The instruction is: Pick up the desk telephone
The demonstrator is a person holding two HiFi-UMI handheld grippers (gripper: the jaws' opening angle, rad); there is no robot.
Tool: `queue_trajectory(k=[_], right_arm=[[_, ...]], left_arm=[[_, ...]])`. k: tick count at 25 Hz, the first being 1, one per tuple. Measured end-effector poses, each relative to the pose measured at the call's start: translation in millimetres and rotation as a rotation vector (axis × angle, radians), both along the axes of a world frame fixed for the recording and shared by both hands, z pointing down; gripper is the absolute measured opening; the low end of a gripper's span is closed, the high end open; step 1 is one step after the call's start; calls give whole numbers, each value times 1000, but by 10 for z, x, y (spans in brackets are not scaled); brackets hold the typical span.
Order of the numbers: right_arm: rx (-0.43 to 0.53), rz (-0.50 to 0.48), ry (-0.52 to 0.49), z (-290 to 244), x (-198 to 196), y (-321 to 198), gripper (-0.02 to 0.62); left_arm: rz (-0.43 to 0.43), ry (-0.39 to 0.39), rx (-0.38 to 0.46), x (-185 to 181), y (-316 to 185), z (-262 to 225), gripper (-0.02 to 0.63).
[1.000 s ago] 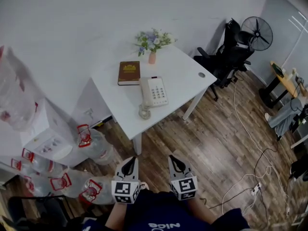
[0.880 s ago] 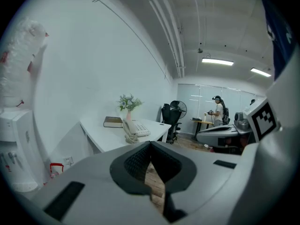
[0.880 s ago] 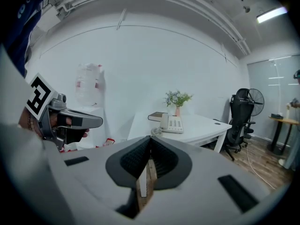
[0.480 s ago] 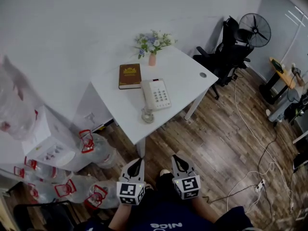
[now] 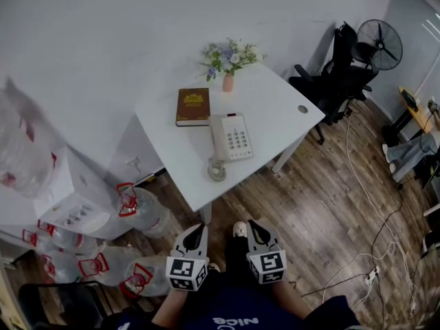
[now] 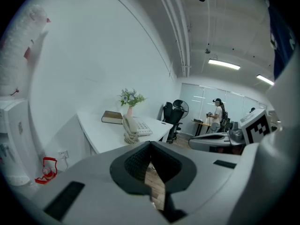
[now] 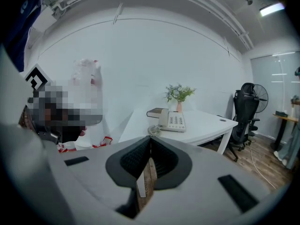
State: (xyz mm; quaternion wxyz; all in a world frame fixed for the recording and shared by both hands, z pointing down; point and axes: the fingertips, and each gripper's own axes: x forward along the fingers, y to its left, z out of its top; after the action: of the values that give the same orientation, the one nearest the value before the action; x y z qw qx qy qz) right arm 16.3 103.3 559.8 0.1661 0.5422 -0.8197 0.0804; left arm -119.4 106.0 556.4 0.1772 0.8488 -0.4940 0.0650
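Observation:
A white desk telephone (image 5: pixel 231 136) with a coiled cord (image 5: pixel 217 170) lies on the small white table (image 5: pixel 275 112), its handset along its left side. It also shows far ahead in the left gripper view as the telephone (image 6: pixel 133 125) and in the right gripper view as the telephone (image 7: pixel 171 121). My left gripper (image 5: pixel 194 235) and right gripper (image 5: pixel 257 232) hang side by side near my body, well short of the table's near corner. Both are shut with nothing between the jaws.
On the table stand a brown book (image 5: pixel 193 106) and a pink vase of flowers (image 5: pixel 227 81). Water bottles (image 5: pixel 141 208) and a dispenser (image 5: pixel 55 198) crowd the left. A black office chair (image 5: pixel 344 81), a fan (image 5: pixel 383 43) and floor cables (image 5: pixel 375 239) lie right.
The table and telephone have shifted right and slightly closer in the head view as I stepped forward. Both grippers stayed shut and kept low in the picture.

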Motion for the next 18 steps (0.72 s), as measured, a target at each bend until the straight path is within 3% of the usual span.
queue_trajectory(k=[18], right_arm=[[-17,-125,-71,-16,329,-1492,21]], left_arm=[[-122,-18,-71,372,-1220,36,17]])
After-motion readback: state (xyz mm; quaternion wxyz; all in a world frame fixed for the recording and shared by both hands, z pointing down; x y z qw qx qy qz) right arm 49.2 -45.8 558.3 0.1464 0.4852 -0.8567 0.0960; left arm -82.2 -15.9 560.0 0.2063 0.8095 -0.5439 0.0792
